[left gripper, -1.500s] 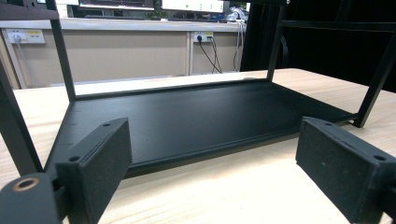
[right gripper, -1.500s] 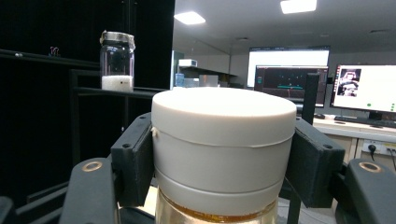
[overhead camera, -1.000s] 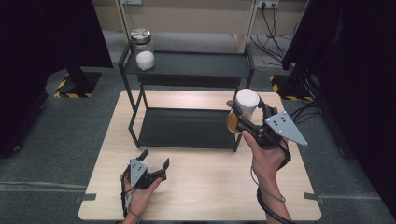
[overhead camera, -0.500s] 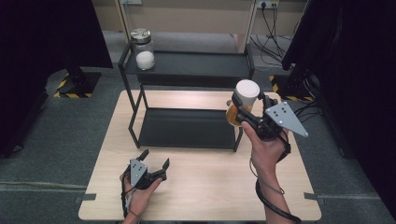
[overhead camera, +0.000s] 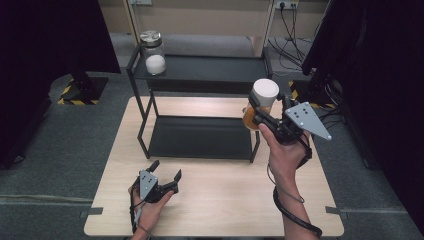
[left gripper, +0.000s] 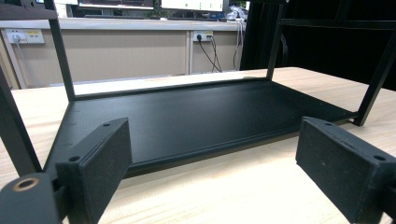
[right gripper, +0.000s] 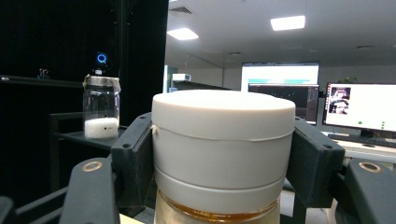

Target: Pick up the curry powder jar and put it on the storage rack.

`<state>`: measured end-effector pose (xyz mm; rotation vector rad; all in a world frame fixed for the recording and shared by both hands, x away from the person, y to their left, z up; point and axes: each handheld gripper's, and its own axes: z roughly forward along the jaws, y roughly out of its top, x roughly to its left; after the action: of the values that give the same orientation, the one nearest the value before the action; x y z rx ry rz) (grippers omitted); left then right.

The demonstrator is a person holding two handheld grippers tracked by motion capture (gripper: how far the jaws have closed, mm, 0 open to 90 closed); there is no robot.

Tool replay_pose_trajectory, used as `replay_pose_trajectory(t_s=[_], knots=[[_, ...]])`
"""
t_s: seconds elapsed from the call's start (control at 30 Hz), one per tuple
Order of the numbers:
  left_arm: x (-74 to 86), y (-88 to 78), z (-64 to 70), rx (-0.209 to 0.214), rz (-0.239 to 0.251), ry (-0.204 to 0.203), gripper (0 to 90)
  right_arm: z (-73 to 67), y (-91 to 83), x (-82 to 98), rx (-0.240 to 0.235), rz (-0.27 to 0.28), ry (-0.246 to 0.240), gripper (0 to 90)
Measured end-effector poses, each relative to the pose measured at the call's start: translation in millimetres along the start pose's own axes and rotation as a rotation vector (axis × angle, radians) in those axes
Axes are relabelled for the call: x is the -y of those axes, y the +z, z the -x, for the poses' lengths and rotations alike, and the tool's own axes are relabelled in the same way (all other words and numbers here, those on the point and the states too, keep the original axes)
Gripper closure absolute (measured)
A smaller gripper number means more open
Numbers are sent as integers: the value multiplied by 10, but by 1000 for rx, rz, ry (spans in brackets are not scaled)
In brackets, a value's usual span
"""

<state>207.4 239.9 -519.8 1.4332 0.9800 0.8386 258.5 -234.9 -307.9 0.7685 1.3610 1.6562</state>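
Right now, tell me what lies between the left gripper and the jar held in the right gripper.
In the high view, bare tabletop and the black rack's lower shelf lie between the left gripper and the jar.

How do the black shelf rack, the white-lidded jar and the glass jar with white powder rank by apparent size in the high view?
1. Black shelf rack, largest by far.
2. White-lidded jar, held in the right tool; it is raised nearer the camera, so its lead is unsure.
3. Glass jar with white powder, on the top shelf.
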Motion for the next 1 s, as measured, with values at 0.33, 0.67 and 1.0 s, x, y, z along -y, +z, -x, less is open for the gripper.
replay_pose_trajectory(t_s=[0.33,0.67,1.0], knots=[[-1,0,0,0,-1,-1,100,-4,93,-113,-1,16,0,337],[-3,0,0,0,-1,0,100,-7,189,-207,-1,23,-1,337],[-3,1,1,0,-2,0,100,-5,312,-332,0,30,-6,338]])
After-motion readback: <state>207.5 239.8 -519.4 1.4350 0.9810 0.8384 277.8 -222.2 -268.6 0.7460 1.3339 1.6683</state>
